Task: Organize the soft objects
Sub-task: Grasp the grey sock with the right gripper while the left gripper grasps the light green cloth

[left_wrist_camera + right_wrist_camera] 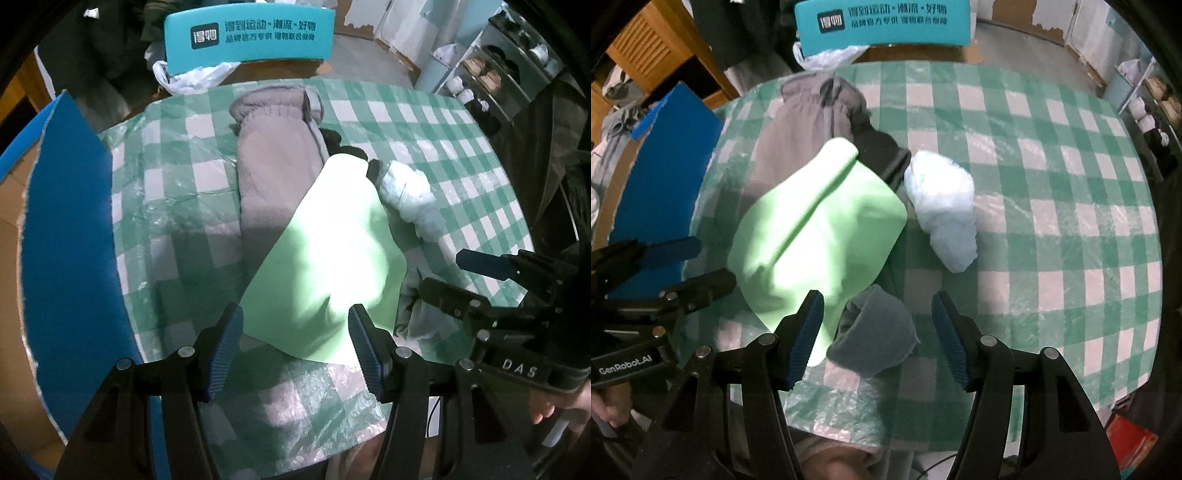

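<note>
Four soft items mid-tabletop [1052, 155]: grey trousers [273, 177], green cloth [332, 243] draped over them, white bundle [942, 206], grey sock [875, 328]; left gripper [295, 347] and right gripper [877, 336] wide open, empty, apparently poised to sort.

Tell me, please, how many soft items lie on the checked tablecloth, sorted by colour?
Grey: 2, the long grey garment and the small grey piece.
Light green: 1, the green cloth.
White: 1, the white bundle.
Black: 1, the dark item partly under the green cloth.
Total: 5.
</note>
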The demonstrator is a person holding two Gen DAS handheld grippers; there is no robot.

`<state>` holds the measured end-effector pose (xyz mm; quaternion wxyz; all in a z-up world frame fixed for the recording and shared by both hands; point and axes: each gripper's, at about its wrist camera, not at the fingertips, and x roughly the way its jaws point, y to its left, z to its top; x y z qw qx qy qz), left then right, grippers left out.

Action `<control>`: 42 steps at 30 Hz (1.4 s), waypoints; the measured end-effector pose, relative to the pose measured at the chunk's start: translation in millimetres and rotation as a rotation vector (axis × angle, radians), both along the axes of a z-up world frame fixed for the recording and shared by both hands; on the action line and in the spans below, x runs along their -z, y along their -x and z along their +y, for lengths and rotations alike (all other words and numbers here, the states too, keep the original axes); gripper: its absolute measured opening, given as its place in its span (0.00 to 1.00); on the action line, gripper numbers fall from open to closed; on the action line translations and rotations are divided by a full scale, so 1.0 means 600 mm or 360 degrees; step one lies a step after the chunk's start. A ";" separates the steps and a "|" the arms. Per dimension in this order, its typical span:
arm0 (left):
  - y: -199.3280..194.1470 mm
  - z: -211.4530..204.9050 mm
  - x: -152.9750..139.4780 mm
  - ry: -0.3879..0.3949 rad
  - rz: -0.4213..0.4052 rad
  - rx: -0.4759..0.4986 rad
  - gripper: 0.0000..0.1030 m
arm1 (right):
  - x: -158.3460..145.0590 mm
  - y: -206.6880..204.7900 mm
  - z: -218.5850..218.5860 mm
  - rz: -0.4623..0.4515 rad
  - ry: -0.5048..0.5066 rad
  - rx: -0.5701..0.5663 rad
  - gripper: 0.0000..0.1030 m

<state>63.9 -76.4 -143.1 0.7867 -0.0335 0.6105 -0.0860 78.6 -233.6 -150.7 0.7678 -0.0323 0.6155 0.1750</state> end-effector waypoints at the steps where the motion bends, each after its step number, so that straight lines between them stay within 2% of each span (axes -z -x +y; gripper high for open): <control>1: -0.002 -0.002 0.005 0.0001 0.0009 0.0001 0.60 | 0.004 0.000 0.001 0.0009 0.0002 -0.0004 0.60; 9: -0.013 -0.013 0.028 0.0010 0.0055 0.0004 0.61 | 0.025 0.004 0.004 0.0062 0.0013 -0.0030 0.59; 11: -0.014 -0.018 0.033 0.0008 0.0065 0.0015 0.62 | 0.031 0.005 0.001 0.0076 0.0025 -0.0031 0.55; 13: -0.016 -0.023 0.037 0.0003 0.0073 0.0028 0.62 | 0.034 0.006 -0.001 0.0091 0.0029 -0.0031 0.43; 18: -0.018 -0.034 0.044 -0.0017 0.0030 0.0063 0.60 | 0.043 0.003 -0.013 0.0119 0.0033 0.0003 0.31; 20: -0.018 -0.037 0.043 -0.0044 -0.0001 0.0084 0.49 | 0.041 0.001 -0.020 0.0111 0.0036 0.0024 0.31; 22: -0.019 -0.039 0.043 -0.0071 -0.0002 0.0107 0.32 | 0.038 -0.001 -0.027 0.0104 0.0042 0.0048 0.30; 25: -0.017 -0.037 0.044 -0.0081 -0.0011 0.0121 0.16 | 0.035 -0.005 -0.035 0.0095 0.0059 0.0078 0.30; 31: -0.012 -0.034 0.036 -0.0063 -0.0028 0.0133 0.07 | 0.021 -0.008 -0.047 0.0045 0.0089 0.0108 0.27; 42: 0.026 0.007 -0.004 -0.0092 -0.0068 0.0117 0.05 | 0.006 -0.009 -0.052 0.0011 0.0117 0.0122 0.27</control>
